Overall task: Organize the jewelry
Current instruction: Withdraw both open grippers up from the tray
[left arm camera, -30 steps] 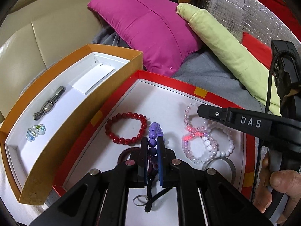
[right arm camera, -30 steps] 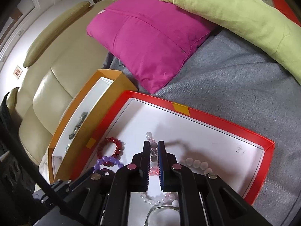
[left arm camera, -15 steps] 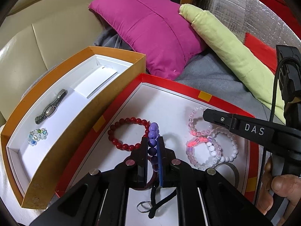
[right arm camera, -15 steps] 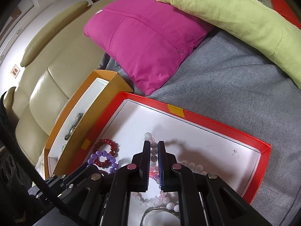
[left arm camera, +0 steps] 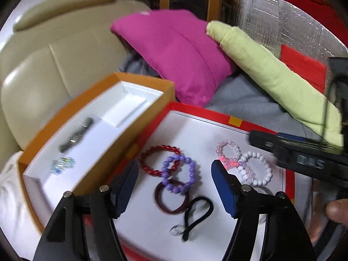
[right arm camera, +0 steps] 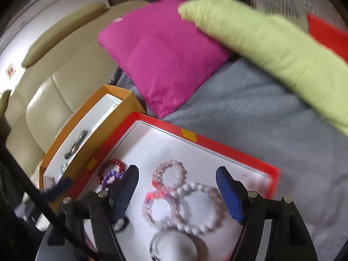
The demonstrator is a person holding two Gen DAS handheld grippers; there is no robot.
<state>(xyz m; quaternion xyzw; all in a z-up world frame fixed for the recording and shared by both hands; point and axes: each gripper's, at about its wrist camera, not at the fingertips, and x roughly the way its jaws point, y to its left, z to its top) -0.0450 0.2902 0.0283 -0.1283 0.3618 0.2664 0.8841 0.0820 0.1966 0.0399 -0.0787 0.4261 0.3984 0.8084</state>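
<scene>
Both tools gape wide, left tool [left arm camera: 175,174] over the purple bead bracelet [left arm camera: 178,174], right tool [right arm camera: 177,187] over the white bead bracelet [right arm camera: 199,206], seemingly poised for picking.

In my red tray [left arm camera: 202,109] I count seven loose pieces: one red bead bracelet [left arm camera: 159,159], one purple bead bracelet [left arm camera: 179,174], one pink bead bracelet [left arm camera: 228,151], one white bead bracelet [left arm camera: 255,171], one dark red band [left arm camera: 170,200], one black loop [left arm camera: 198,215] with a small ring, and one silvery bangle [right arm camera: 174,245] at the near edge. In the orange box [left arm camera: 139,81] I count two: one metal watch [left arm camera: 76,134] and one pale bead cluster [left arm camera: 62,165]. Two cushions: one magenta [left arm camera: 174,54], one green [left arm camera: 274,82].
</scene>
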